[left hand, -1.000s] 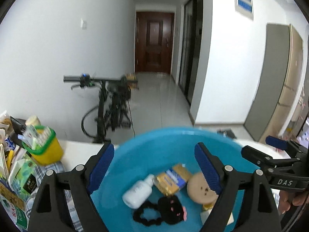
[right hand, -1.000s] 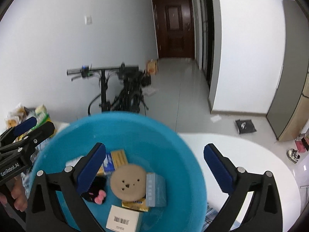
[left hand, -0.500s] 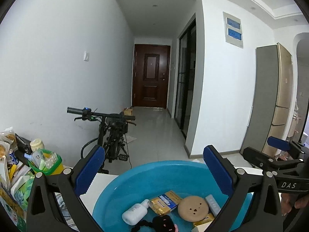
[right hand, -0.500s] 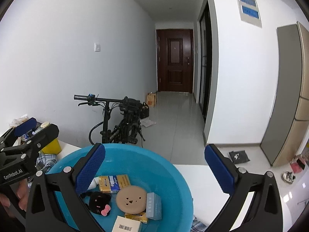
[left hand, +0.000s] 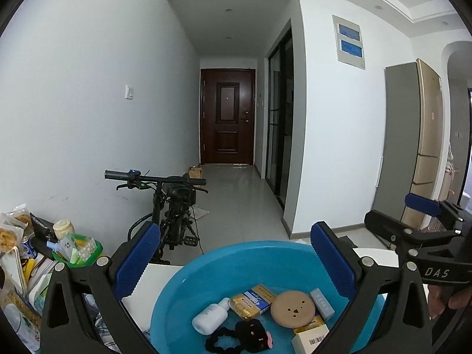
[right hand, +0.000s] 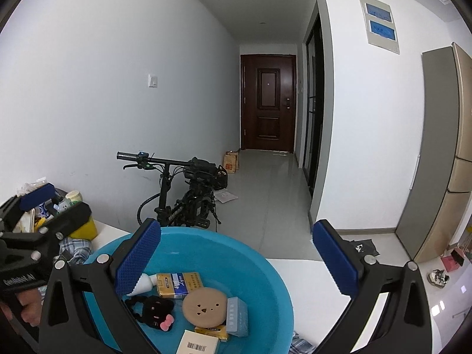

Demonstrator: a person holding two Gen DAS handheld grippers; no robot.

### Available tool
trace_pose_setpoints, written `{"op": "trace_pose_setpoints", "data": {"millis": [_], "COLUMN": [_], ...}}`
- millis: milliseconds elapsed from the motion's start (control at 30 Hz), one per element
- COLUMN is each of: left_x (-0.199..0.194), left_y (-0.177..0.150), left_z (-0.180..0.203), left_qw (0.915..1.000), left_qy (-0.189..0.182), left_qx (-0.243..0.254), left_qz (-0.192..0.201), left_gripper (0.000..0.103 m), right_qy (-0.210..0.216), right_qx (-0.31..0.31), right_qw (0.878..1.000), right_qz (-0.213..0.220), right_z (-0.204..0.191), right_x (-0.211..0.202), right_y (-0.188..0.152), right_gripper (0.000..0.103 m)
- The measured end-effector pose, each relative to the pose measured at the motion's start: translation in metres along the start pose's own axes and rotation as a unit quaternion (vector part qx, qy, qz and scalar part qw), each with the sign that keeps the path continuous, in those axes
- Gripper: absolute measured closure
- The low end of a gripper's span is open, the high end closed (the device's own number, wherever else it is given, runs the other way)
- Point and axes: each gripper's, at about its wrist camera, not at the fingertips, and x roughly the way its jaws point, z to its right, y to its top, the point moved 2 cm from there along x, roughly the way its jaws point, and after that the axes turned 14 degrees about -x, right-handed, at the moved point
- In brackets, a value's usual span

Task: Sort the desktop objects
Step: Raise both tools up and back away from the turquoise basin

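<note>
A blue basin (left hand: pixel 236 246) sits on the white table just below both grippers. Inside it lie a white bottle (left hand: pixel 211 318), a yellow and blue box (left hand: pixel 250 299), a round tan compact (left hand: pixel 292 309), a black plush hair tie (left hand: pixel 239 336), a pale blue box (left hand: pixel 323 302) and a white barcode box (left hand: pixel 309 339). My left gripper (left hand: pixel 234 253) hangs open above the basin's near rim, with nothing between its pads. The right gripper (right hand: pixel 236 250) is likewise open and holds nothing, over the same basin (right hand: pixel 224 236). Each gripper shows at the edge of the other's view.
A yellow and green basket (left hand: pixel 78 250) and snack packets crowd the table's left end, on a checked cloth (right hand: pixel 73 250). Bare white table (right hand: pixel 309 271) lies right of the basin. A black bicycle (left hand: pixel 174 206) stands against the wall beyond the table.
Both grippers rose and tipped upward, so the basin slid down in both views and more hallway shows. The left gripper's jaws spread wider than a second ago.
</note>
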Motion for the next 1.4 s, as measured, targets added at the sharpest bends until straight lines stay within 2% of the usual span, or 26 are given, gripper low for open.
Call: {"op": "trace_pose_setpoints", "data": {"millis": [267,900,1400], "left_x": [-0.019,-0.116,-0.173], "left_y": [0.003,0.006,-0.006], "left_z": [-0.003,0.01,0.023], "left_qw": [1.0,0.9992,0.9992], "left_qy": [-0.005,-0.02,-0.018], "left_qx": [-0.005,0.009,0.022], "left_qz": [0.001,0.033,0.027], "left_gripper": [0.0,0.0,0.0], "right_qy": [-0.001,-0.012,-0.009], "right_qx": [0.007,-0.005,-0.016], "right_qw": [1.0,0.999,0.999], "right_qz": [0.014,0.033,0.047], "right_z": [-0.001,-0.016,-0.027], "right_x": [-0.026,-0.109,-0.173], "right_y": [0.004,0.011,0.002], "right_gripper": [0.001,0.001,0.001]}}
